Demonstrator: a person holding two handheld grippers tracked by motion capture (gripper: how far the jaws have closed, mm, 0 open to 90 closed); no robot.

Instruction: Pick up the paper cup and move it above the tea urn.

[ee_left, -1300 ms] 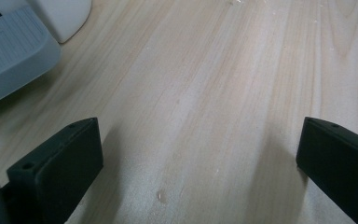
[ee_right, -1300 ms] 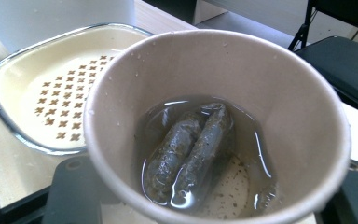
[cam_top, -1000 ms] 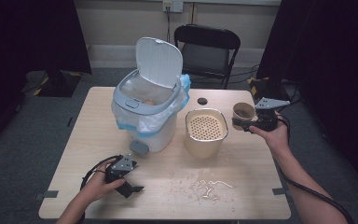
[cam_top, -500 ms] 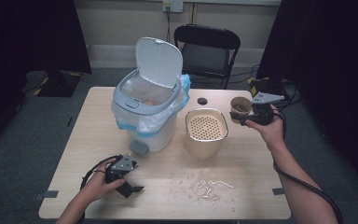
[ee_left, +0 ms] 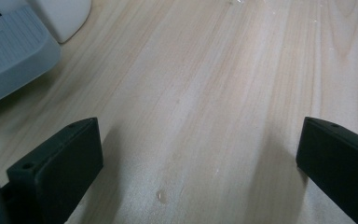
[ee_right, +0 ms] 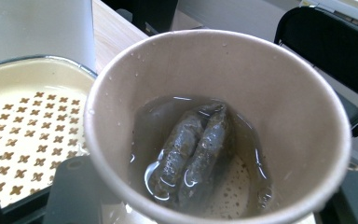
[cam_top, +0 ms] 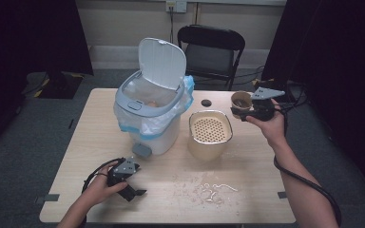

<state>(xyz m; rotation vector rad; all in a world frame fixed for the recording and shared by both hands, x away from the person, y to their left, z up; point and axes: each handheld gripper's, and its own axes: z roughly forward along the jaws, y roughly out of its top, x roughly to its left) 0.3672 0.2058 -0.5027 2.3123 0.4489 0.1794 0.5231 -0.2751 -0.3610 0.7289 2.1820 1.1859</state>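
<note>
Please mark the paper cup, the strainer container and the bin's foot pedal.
paper cup (ee_right: 279,93), right gripper view, on its inner wall.
strainer container (cam_top: 210,129), high view, on its perforated insert.
foot pedal (cam_top: 141,150), high view, on the grey pedal at the bin's base.

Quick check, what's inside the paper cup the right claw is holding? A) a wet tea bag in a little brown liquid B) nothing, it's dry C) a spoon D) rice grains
A: the right gripper view looks down into the paper cup and shows a soaked tea bag lying in shallow brownish liquid; the right claw holds that cup beside the strainer bowl.
</note>
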